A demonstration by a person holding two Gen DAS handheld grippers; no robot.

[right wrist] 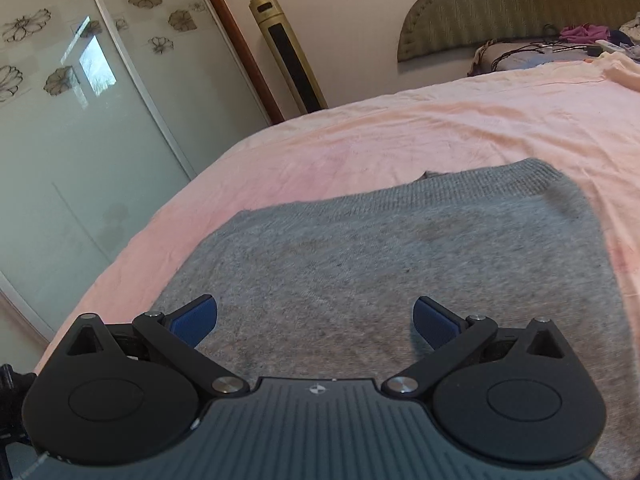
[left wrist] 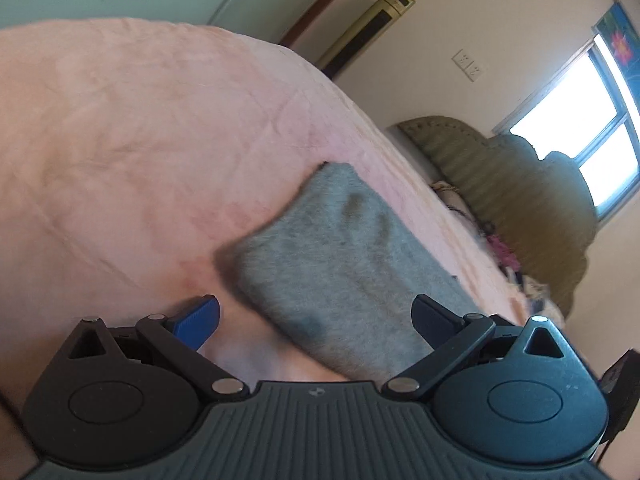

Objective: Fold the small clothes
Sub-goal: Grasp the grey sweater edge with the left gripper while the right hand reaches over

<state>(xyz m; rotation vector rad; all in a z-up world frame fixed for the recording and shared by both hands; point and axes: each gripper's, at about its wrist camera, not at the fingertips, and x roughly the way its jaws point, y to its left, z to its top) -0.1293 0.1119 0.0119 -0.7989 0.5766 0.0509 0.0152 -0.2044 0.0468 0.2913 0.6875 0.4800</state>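
A grey knit garment (right wrist: 400, 264) lies folded flat on the pink bedsheet (right wrist: 400, 128). In the left wrist view the same grey garment (left wrist: 344, 272) shows as a slanted oblong on the sheet (left wrist: 120, 140). My left gripper (left wrist: 316, 316) hangs just above its near end, jaws wide open, nothing between the blue pads. My right gripper (right wrist: 316, 320) hovers over the near part of the garment, also open and holding nothing. A ribbed edge of the garment runs along its far side.
A gold tower fan (right wrist: 288, 52) stands by the wall beside frosted sliding doors (right wrist: 80, 120). A green padded headboard (right wrist: 520, 8), pillows and loose clothes (right wrist: 580, 34) sit at the bed's head. A bright window (left wrist: 580, 120) is on the right wall.
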